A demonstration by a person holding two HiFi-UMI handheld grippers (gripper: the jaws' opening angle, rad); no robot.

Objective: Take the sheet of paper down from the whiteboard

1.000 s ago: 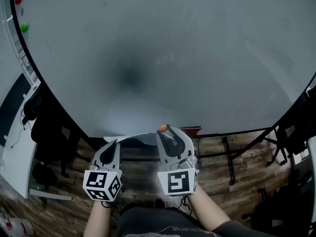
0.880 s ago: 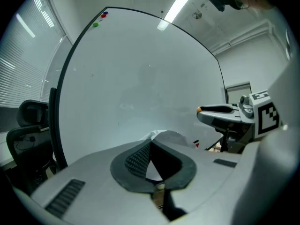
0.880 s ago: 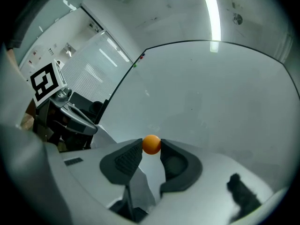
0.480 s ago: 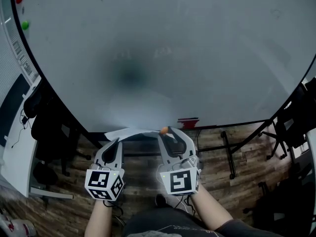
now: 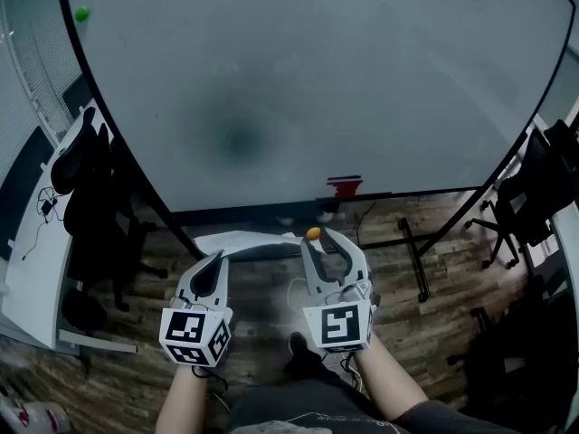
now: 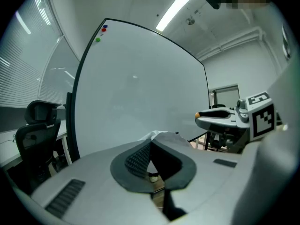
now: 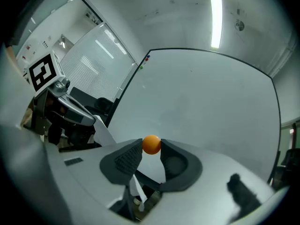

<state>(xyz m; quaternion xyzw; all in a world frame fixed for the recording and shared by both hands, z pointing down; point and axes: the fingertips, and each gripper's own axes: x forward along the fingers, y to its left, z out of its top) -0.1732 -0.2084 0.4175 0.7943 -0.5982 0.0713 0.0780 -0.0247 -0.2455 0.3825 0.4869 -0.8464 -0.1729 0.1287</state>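
While the left gripper (image 5: 217, 257) has its jaws pressed fully together on one end of the sheet of paper (image 5: 249, 242), the right gripper (image 5: 317, 236) pinches a small orange ball (image 5: 313, 233) between its jaw tips, which stand only as far apart as the ball is wide. The sheet spans the gap between the two grippers as a pale, slightly bowed strip, clear of the whiteboard (image 5: 317, 89) and lying below its bottom edge, above the wooden floor (image 5: 434, 333). In the left gripper view the paper's white edge (image 6: 159, 135) pokes out just past the closed tips (image 6: 151, 142). In the right gripper view the ball (image 7: 151, 144) sits squarely between the ribbed pads, and a white strip of paper runs below it between the jaws; whether those jaws also clamp it I cannot tell. A green dot (image 5: 82, 13) sits at the board's upper left, a red object (image 5: 344, 186) at its lower edge, and a black office chair (image 5: 86, 188) stands to the left.
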